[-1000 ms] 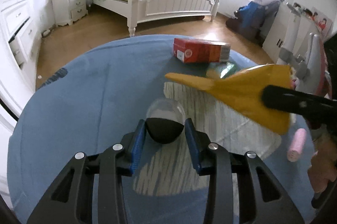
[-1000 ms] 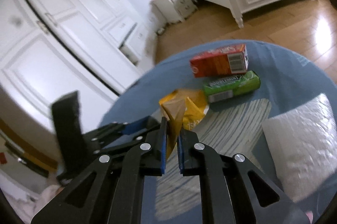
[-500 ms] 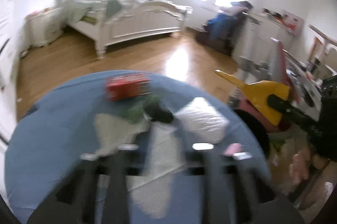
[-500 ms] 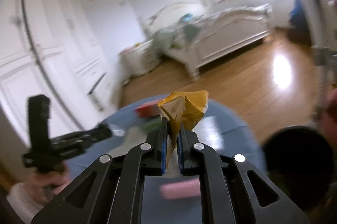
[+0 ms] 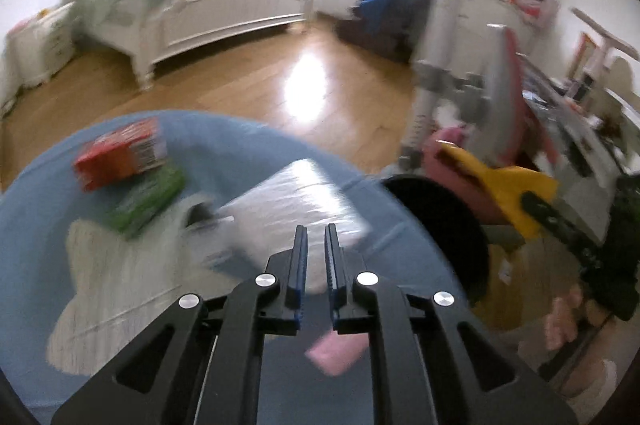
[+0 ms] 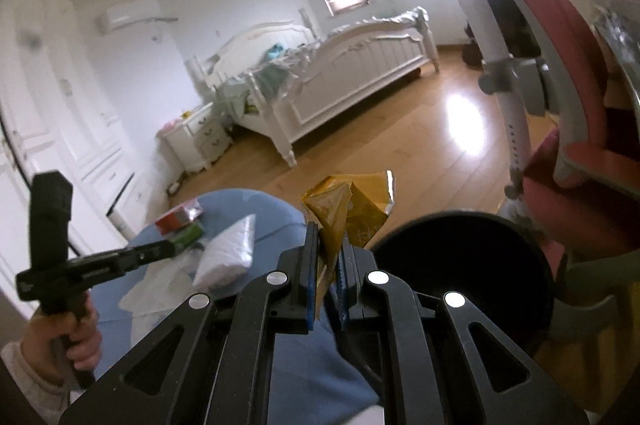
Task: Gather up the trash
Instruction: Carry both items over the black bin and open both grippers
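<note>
Left claw [image 5: 316, 249], in its own view, is nearly clenched on nothing, a slim gap between its blue pads, above the blue counter [image 5: 48, 185]. At ten o'clock lie a red box [image 5: 120, 153] and a green packet [image 5: 146, 201], touching; a white bag [image 5: 296, 201] sits just ahead. At three o'clock a yellow wrapper [image 5: 508, 189] hangs by a black bin [image 5: 440, 217].

Right claw [image 6: 328, 245], in its view, grips the yellow wrapper [image 6: 348, 209] upright, the black bin [image 6: 464, 273] at three o'clock, beside the counter [image 6: 256, 205].
</note>
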Demonstrator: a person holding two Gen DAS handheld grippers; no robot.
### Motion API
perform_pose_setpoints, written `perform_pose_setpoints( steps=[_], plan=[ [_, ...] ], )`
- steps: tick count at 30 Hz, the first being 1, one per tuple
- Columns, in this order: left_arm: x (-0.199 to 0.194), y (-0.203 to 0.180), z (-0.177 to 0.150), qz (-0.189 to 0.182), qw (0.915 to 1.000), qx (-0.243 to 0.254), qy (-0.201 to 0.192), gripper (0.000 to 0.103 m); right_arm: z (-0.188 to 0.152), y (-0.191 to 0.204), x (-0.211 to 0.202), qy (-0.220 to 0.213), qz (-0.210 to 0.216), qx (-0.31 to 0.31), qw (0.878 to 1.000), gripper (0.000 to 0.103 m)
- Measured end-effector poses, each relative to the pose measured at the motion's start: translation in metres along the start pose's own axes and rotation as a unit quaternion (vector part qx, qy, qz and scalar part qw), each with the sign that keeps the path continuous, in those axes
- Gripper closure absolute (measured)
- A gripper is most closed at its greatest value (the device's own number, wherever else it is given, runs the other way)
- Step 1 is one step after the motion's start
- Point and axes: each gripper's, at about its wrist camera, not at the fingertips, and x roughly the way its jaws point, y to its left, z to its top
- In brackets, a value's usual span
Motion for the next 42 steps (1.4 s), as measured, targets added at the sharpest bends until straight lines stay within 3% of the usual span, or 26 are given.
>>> perform_pose_setpoints(
  steps=[1,3,4,5,10,12,14,17,25,29,34,38,42],
  plan=[
    [-0.002,0.009,-0.003,0.008,0.9999,-0.008,-0.001,0.09,-0.002,-0.005,0.002,0.004,0.002,0.004,1.0,0.094],
    [-0.003,0.027,-0.01,0.021,0.9995,-0.024,0.002,0.065,-0.005,-0.004,0.009,0.009,0.004,0.008,1.0,0.094],
    [-0.003,0.034,-0.016,0.032,0.999,-0.031,0.005,0.033,-0.007,-0.007,0.012,0.014,0.008,0.012,1.0,0.094],
    [-0.003,0.038,-0.018,0.038,0.9987,-0.033,-0.001,0.022,-0.01,-0.004,0.015,0.018,0.01,0.014,1.0,0.094],
    [0.002,0.04,-0.02,0.052,0.9986,-0.004,-0.007,0.022,-0.019,0.002,0.026,0.032,0.014,0.018,0.999,0.094],
    [0.013,0.041,-0.018,0.052,0.9986,0.004,0.007,0.023,-0.021,0.004,0.028,0.035,0.016,0.02,0.999,0.094],
    [0.027,0.046,-0.015,0.061,0.9979,-0.004,0.018,0.032,-0.023,0.008,0.027,0.036,0.013,0.018,0.999,0.094],
    [0.039,0.058,-0.011,0.061,0.9972,-0.038,0.022,0.037,-0.025,0.008,0.024,0.035,0.008,0.018,0.999,0.094],
    [0.049,0.057,0.002,0.086,0.9959,-0.027,0.007,0.061,-0.029,0.013,0.027,0.041,0.004,0.017,0.999,0.094],
    [0.046,0.056,-0.003,0.082,0.9963,-0.024,0.005,0.061,-0.026,0.014,0.025,0.034,-0.002,0.011,0.999,0.094],
    [0.012,0.031,0.004,0.037,0.9986,-0.025,-0.027,0.061,-0.021,0.009,0.018,0.011,-0.02,0.009,1.0,0.094],
    [-0.013,-0.021,0.019,-0.033,0.9978,0.015,-0.055,0.061,-0.019,0.003,0.014,-0.001,-0.037,0.008,0.999,0.094],
    [-0.009,-0.072,0.028,-0.098,0.9926,0.046,-0.055,0.061,-0.02,-0.005,0.009,-0.008,-0.055,0.0,0.998,0.094]
  ],
)
